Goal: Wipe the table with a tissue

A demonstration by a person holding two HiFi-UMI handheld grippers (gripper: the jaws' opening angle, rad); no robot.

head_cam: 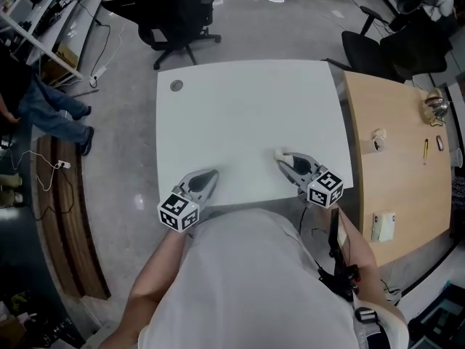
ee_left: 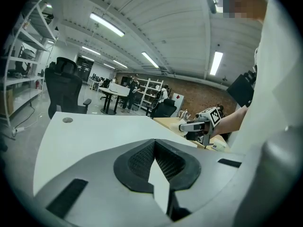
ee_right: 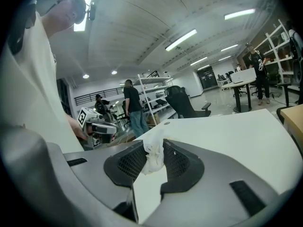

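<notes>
A crumpled white tissue [head_cam: 279,153] [ee_right: 152,159] sits pinched at the tip of my right gripper [head_cam: 282,158] [ee_right: 155,144], which is shut on it just above the white table [head_cam: 247,115] near its front right. From the left gripper view, the right gripper [ee_left: 188,126] shows level with the tissue [ee_left: 182,126] at its nose. My left gripper [head_cam: 212,174] [ee_left: 154,143] hovers over the table's front left part, jaws closed together at the tips with nothing between them. It appears as well in the right gripper view, the left gripper [ee_right: 110,128] off to the left.
A small grey round cap [head_cam: 176,86] sits in the table's far left corner. A wooden desk [head_cam: 396,166] with small items adjoins on the right. Black office chairs [head_cam: 178,20] stand beyond the far edge. A person [head_cam: 51,111] stands left, by a wooden bench [head_cam: 62,209].
</notes>
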